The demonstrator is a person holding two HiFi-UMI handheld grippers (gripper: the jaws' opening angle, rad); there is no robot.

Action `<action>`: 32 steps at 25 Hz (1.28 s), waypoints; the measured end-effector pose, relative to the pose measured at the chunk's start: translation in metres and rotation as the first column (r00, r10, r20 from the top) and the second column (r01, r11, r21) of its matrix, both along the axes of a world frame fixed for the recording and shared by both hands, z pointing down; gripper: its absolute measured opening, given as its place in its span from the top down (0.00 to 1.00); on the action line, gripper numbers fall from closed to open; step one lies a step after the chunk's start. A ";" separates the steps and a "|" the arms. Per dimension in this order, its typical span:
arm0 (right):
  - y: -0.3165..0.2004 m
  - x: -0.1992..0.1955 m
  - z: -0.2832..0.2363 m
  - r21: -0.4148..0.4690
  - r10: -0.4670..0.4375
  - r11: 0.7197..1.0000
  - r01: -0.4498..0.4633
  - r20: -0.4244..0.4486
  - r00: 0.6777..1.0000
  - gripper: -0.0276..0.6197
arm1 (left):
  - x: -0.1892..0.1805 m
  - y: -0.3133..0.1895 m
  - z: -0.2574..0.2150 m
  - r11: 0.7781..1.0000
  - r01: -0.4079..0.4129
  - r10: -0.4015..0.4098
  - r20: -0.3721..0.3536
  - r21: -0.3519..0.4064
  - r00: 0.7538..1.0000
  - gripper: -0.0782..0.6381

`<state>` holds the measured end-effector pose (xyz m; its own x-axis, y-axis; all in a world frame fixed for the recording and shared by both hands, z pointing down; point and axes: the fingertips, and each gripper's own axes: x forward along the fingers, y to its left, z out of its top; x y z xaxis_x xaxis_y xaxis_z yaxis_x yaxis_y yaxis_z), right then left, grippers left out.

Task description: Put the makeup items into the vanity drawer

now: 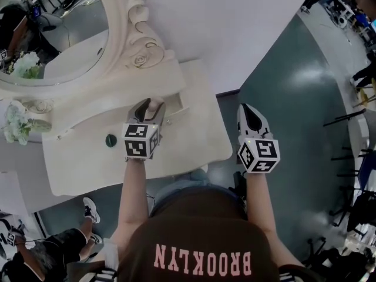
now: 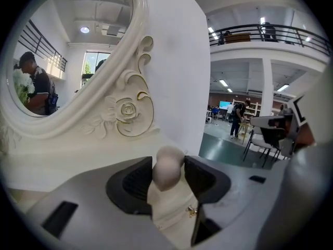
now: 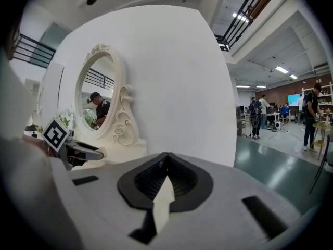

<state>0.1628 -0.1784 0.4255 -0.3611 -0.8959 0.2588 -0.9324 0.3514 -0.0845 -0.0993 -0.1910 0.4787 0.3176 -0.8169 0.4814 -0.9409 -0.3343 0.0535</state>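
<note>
Beige sponge (image 2: 167,170) sat clamped btwn the jaws of the left gripper (image 1: 150,107), center frame, long axis approx. up-down. The drawer (image 2: 170,213) w/ gold knob lay just below it, so a short drop looked next. Right gripper (image 1: 251,114), jaws together & empty, hung off the vanity (image 1: 88,169), lower right; left was nearer.

The vanity (image 1: 88,169) is cream, and its mirror frame (image 2: 127,111) is carved with rose scrolls lined faintly in gold. The left gripper (image 1: 150,104) and right gripper (image 1: 251,111) are pale grey with black pads (their cubes carry black-and-white square markers). The round sponge (image 2: 167,166) is beige, and the floor (image 1: 294,98) is dark teal.
</note>
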 end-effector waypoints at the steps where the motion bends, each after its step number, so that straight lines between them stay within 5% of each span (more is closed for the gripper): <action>1: -0.001 0.003 0.001 -0.003 0.005 1.000 -0.005 0.000 1.000 0.96 | 0.003 -0.002 0.002 1.000 -0.006 0.006 0.001 -0.005 1.000 0.63; 17: 0.000 0.040 0.011 -0.035 0.081 0.996 -0.081 -0.010 0.997 0.96 | 0.039 -0.019 0.030 0.996 -0.043 0.045 0.013 -0.084 0.999 0.62; 32: 0.000 0.016 0.007 -0.022 0.036 0.999 -0.036 -0.001 0.999 0.96 | 0.008 -0.006 0.020 0.998 0.016 -0.015 0.020 -0.060 1.000 0.62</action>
